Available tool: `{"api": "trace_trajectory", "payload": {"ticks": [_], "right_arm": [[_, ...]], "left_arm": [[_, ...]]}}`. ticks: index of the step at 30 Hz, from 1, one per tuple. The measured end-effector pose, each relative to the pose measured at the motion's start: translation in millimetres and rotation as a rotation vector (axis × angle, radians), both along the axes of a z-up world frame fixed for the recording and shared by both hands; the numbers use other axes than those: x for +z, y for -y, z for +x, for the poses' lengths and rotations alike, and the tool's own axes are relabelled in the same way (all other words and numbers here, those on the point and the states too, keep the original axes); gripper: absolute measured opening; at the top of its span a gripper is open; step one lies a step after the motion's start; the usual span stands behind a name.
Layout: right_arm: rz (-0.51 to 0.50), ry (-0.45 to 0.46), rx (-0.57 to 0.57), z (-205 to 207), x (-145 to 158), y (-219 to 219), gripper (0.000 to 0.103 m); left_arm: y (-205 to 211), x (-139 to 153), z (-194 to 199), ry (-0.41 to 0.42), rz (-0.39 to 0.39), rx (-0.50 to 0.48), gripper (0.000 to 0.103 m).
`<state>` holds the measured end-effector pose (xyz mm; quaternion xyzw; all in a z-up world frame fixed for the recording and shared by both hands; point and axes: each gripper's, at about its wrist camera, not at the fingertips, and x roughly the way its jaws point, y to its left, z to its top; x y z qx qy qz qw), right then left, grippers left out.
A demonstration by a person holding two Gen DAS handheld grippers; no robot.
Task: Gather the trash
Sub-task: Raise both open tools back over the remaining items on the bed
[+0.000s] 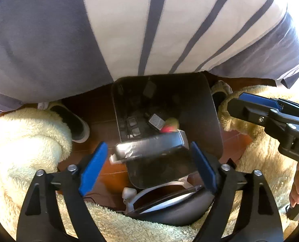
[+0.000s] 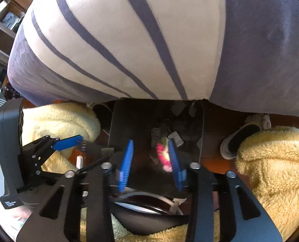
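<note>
Over the black bin (image 1: 206, 109), both drops look underway: left gripper (image 1: 147, 161) wide around a silver wrapper (image 1: 149, 144), right gripper (image 2: 151, 161) half-open beside pink trash (image 2: 163, 156). Next: pull clear.

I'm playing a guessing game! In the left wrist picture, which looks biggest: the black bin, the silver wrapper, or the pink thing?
1. black bin
2. silver wrapper, though it is nearer the camera, so it looks bigger than it is
3. pink thing, down inside the bin

Silver carton (image 1: 149, 146) tilted over open black bin (image 1: 208, 121), pink wrapper (image 2: 163, 155)
</note>
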<state>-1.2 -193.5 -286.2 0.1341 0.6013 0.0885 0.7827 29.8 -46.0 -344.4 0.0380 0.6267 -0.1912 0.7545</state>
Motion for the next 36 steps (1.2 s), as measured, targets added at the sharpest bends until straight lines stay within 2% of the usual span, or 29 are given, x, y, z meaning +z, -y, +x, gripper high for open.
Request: {"api": "trace_trajectory", "payload": {"ticks": [3,7,8,13,21,28,36], "right_arm": [[-0.008,0.018,-0.018,-1,5,5,0.053],[-0.039,0.056,-0.044,-3,17,10,0.073],[-0.047,0.062,-0.048,-3,19,11,0.081],[-0.072,0.094,-0.063,-7,29,15,0.093],[-0.050,0.157,-0.097,-16,56,27,0.093],[-0.084,0.288,-0.126,-15,110,42,0.094],[-0.140,0.428,-0.140,7,165,56,0.099]], "left_arm": [[-2,6,-1,0.015,-0.004,0.012,0.087],[-5,14,-1,0.037,-0.010,0.019,0.095],[-6,18,-1,0.044,-0.012,0.021,0.095],[-10,37,-2,0.085,-0.020,0.034,0.095],[-12,79,-6,0.206,-0.022,0.031,0.095],[-19,132,3,0.341,-0.038,0.056,0.095],[-28,178,27,0.457,-0.036,0.089,0.095]]}}
